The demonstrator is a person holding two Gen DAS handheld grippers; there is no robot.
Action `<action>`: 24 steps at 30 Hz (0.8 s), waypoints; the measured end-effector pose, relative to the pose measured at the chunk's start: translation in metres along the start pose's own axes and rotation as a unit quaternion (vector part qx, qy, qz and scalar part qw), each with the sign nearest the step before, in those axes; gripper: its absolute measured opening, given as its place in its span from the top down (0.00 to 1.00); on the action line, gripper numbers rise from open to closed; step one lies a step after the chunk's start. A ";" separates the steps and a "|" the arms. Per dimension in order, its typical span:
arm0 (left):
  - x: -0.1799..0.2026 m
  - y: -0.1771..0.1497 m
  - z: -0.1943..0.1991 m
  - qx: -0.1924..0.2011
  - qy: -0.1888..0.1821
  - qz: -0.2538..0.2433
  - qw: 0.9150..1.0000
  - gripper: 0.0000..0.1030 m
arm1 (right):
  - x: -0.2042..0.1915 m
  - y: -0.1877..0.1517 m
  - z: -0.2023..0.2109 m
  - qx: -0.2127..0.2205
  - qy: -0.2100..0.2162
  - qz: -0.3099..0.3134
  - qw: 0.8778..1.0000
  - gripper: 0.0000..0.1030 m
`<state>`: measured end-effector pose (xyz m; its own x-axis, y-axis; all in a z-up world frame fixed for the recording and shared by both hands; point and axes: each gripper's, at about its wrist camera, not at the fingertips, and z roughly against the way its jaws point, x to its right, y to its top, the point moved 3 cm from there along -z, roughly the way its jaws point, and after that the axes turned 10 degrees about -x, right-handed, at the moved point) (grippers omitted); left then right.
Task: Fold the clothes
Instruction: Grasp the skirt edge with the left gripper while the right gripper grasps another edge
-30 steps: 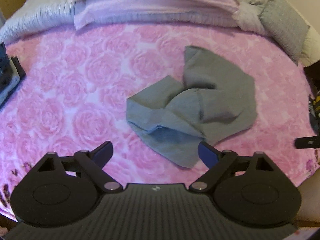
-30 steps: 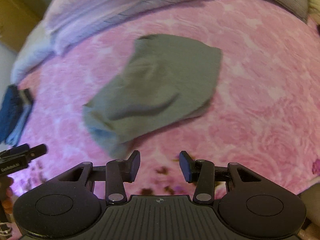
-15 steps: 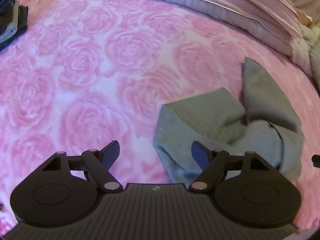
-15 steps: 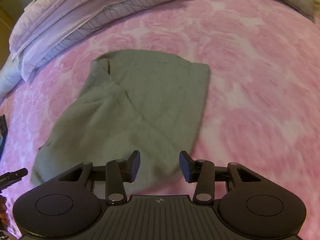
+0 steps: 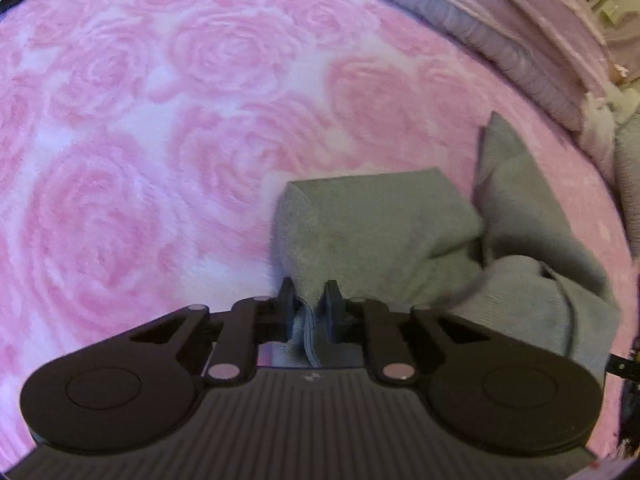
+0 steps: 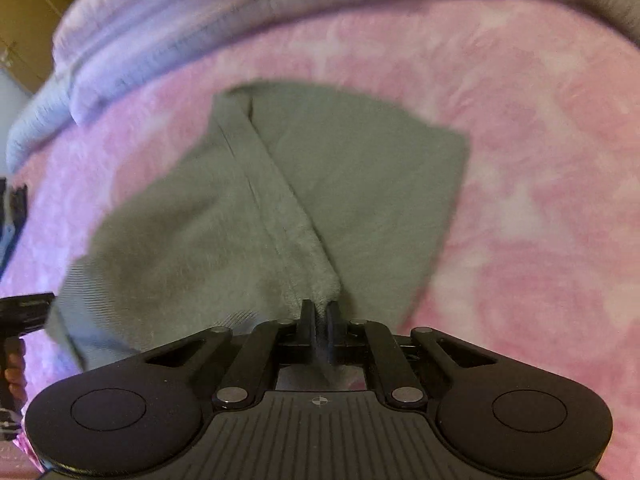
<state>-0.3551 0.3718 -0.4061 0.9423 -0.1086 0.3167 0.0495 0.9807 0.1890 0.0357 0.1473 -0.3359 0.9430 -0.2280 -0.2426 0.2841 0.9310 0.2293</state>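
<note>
A crumpled grey garment (image 5: 380,224) lies on a pink rose-patterned bed cover (image 5: 160,160). My left gripper (image 5: 310,294) is closing its jaws on the garment's near edge, and a fold of grey cloth is pinched between the pads. In the right wrist view the same grey garment (image 6: 340,160) spreads out ahead with a seam running diagonally toward me. My right gripper (image 6: 320,308) is shut on a ridge of that cloth at its near edge. Both grippers point steeply down at the bed.
Folded lilac and grey bedding (image 6: 180,40) lines the far side of the bed cover (image 6: 540,200). A dark stack of clothes (image 6: 12,208) sits at the left edge. The other gripper's black body (image 6: 24,312) and a hand (image 6: 12,372) show at lower left.
Both grippers came down onto the garment's near edge and went from wide open to closed on the cloth. The garment now fills more of each view.
</note>
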 end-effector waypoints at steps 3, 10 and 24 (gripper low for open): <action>0.006 -0.016 0.039 0.032 -0.039 -0.010 0.999 0.90 | 0.031 -0.031 0.056 0.013 -0.018 -0.012 1.000 1.00; 0.058 -0.125 0.116 -0.047 -0.160 -0.116 0.979 0.90 | 0.109 -0.173 0.133 -0.117 -0.133 -0.104 0.979 0.99; 0.057 -0.072 0.114 -0.031 -0.134 -0.068 0.988 0.52 | 0.149 -0.124 0.104 -0.090 -0.080 -0.172 0.978 0.49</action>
<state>-0.3429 0.2761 -0.2961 0.8038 -0.2718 0.5292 0.1982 0.9610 0.1926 0.1585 -0.0317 -0.3024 0.8166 -0.5639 -0.1229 0.5668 0.8237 -0.0135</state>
